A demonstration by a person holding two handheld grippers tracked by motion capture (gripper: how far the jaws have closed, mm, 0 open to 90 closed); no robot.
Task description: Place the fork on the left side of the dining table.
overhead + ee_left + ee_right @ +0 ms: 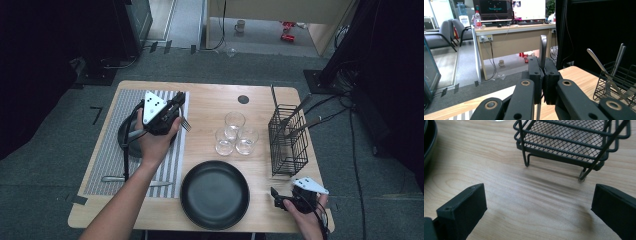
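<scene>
My left gripper (177, 105) hovers over the striped placemat (107, 150) at the table's left, shut on a metal fork (185, 123) whose tines stick out to the right. In the left gripper view the fork's handle (543, 48) rises between the closed jaws of my left gripper (543, 73). My right gripper (276, 196) rests low at the table's front right corner, open, with bare wood between its jaws. In the right gripper view my right gripper (539, 205) faces the foot of the wire basket (574, 142).
A black plate (215, 194) lies at front centre, with three glasses (234, 135) behind it. The wire cutlery basket (287, 137) at right holds several utensils (599, 62). A dark dish (125, 135) and a knife (120, 178) lie on the placemat.
</scene>
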